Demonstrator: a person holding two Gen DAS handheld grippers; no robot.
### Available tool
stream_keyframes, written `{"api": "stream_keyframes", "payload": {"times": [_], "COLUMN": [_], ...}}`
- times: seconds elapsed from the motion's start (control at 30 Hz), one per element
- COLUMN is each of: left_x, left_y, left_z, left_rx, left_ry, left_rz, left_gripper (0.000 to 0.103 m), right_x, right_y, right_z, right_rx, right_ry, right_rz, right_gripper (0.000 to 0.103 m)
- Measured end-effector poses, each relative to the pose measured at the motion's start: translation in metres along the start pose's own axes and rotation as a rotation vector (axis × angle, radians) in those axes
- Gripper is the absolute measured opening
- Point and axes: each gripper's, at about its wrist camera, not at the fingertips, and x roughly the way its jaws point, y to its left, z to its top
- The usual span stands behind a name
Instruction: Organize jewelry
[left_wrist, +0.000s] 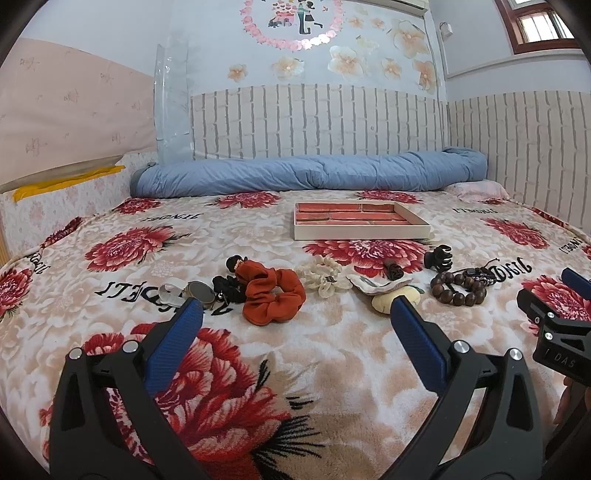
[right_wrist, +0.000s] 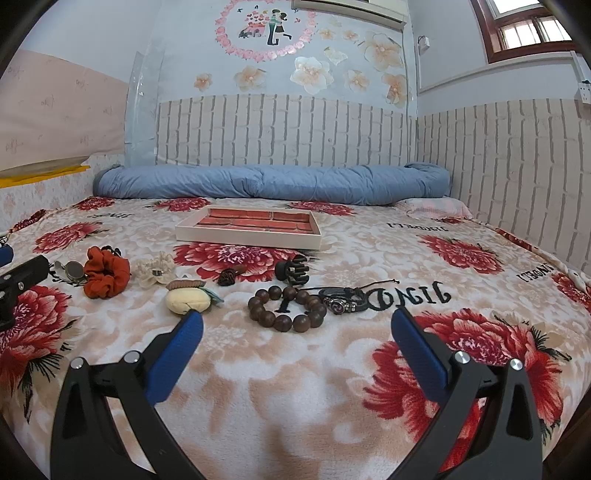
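Note:
A shallow white tray (left_wrist: 364, 232) (right_wrist: 247, 236) with a brick-patterned floor lies on the flowered bed. In front of it a row of pieces lies loose: a rust scrunchie (left_wrist: 273, 297) (right_wrist: 107, 275), a cream scrunchie (left_wrist: 323, 277) (right_wrist: 153, 271), a yellow plush clip (left_wrist: 388, 301) (right_wrist: 186, 301), a black claw clip (left_wrist: 437, 256) (right_wrist: 291, 271), a brown bead bracelet (left_wrist: 458, 288) (right_wrist: 286, 308) and a black cord bracelet (right_wrist: 341, 299). My left gripper (left_wrist: 295, 306) hovers open just short of the rust scrunchie. My right gripper (right_wrist: 295, 319) is open before the bead bracelet.
A rolled blue quilt (left_wrist: 310, 173) lies along the brick-patterned wall behind the tray. A round watch (left_wrist: 199, 290) and a black hair tie (left_wrist: 225, 284) sit left of the rust scrunchie. The right gripper's body (left_wrist: 554, 321) shows at the left view's right edge.

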Motion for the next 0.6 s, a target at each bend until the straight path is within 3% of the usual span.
{"api": "stream_keyframes", "payload": {"times": [0.6], "left_x": [0.0001], "left_y": [0.0], "left_z": [-0.0002], "left_rx": [0.003], "left_ry": [-0.001], "left_rz": [0.002], "left_gripper": [0.098], "right_x": [0.0001], "right_y": [-0.0003], "right_z": [0.0001], "right_rx": [-0.002], "right_ry": [-0.001], "right_rz": [-0.001], "right_gripper": [0.099]}}
